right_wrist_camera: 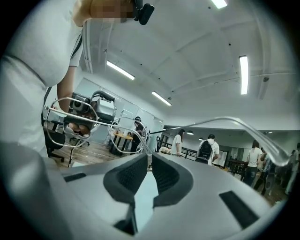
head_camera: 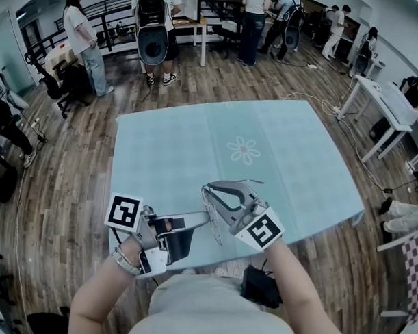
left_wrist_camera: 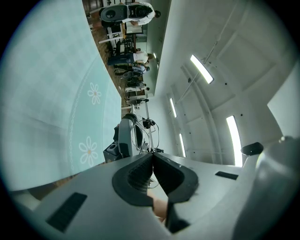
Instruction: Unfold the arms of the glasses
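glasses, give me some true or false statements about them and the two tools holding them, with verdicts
1. The thin wire-frame glasses lie flat on the table. False: they are held up in the air between the two tools.
2. The left tool is closed on a wire of the glasses. True.
3. The right tool stands wide open and well clear of the glasses. False: its jaws are together on the frame, near the base of one arm.
4. One arm of the glasses sticks out away from the lenses. True.
5. The table below is covered by a light blue tablecloth with a flower print. True.
6. The glasses have a thick black plastic frame. False: the frame is thin pale wire.
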`<move>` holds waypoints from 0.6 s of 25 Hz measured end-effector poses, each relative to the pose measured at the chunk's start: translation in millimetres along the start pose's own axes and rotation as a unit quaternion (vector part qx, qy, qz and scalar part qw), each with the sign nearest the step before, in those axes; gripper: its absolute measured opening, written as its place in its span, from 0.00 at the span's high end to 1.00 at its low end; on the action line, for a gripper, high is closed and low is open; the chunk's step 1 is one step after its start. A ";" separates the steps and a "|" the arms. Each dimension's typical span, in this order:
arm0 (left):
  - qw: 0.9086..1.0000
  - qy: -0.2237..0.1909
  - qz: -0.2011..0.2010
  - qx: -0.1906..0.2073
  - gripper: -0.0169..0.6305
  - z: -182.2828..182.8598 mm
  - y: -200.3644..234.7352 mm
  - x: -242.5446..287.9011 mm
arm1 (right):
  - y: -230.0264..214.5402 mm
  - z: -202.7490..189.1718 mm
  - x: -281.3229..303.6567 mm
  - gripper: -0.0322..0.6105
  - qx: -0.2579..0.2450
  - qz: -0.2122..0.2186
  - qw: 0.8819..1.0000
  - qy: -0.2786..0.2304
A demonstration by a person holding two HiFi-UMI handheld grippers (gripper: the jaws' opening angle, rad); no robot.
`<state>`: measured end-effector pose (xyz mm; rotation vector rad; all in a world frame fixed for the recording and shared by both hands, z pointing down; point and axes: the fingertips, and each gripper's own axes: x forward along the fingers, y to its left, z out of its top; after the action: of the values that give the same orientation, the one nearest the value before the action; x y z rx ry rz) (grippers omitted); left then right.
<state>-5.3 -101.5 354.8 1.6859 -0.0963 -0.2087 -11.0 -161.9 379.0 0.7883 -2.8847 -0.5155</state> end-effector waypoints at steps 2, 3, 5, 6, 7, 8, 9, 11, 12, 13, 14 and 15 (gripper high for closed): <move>1.000 -0.001 0.000 0.000 0.96 0.5 0.3 -1.8 | 1.0 -0.2 1.6 0.89 -0.001 0.002 1.000 -0.001; 1.000 -0.001 0.000 0.000 0.96 0.6 0.1 -2.1 | 1.3 0.2 1.9 0.89 -0.001 0.002 1.000 -0.002; 1.000 -0.002 -0.001 0.001 0.96 0.5 -0.7 -2.0 | 1.2 0.9 1.8 0.89 0.000 0.002 1.000 -0.004; 1.000 -0.002 -0.001 0.000 0.96 0.4 -0.8 -2.0 | 1.0 0.7 1.5 0.89 0.002 0.001 1.000 -0.004; 1.000 -0.003 -0.001 0.000 0.96 0.6 -0.6 -2.2 | 0.6 0.3 1.2 0.89 0.004 0.000 1.000 -0.004; 1.000 -0.004 0.000 0.000 0.96 1.1 -0.3 -2.5 | 0.0 -0.1 1.0 0.89 0.006 -0.001 1.000 -0.004; 1.000 -0.005 0.000 0.000 0.96 1.6 0.3 -2.8 | -0.8 -0.6 0.7 0.89 0.007 -0.002 1.000 -0.006; 1.000 -0.007 0.002 0.001 0.96 2.4 2.3 -2.8 | -2.2 -2.7 -0.6 0.89 0.010 -0.004 1.000 -0.008; 1.000 -0.007 0.002 0.001 0.96 2.3 3.9 -2.7 | -2.4 -4.3 -1.6 0.89 0.012 -0.005 1.000 -0.008; 1.000 -0.008 0.002 0.000 0.96 2.0 5.6 -2.7 | -2.5 -6.1 -2.6 0.89 0.014 -0.006 1.000 -0.008; 1.000 -0.009 0.002 0.000 0.96 1.8 6.9 -2.9 | -2.7 -7.4 -3.4 0.89 0.016 -0.009 1.000 -0.009; 1.000 -0.009 0.002 -0.001 0.96 2.0 7.4 -3.2 | -3.5 -7.6 -4.1 0.89 0.020 -0.012 1.000 -0.011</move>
<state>-8.4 -103.8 362.2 1.6815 -0.1129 -0.2221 -4.4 -164.8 384.8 0.8290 -2.9168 -0.4736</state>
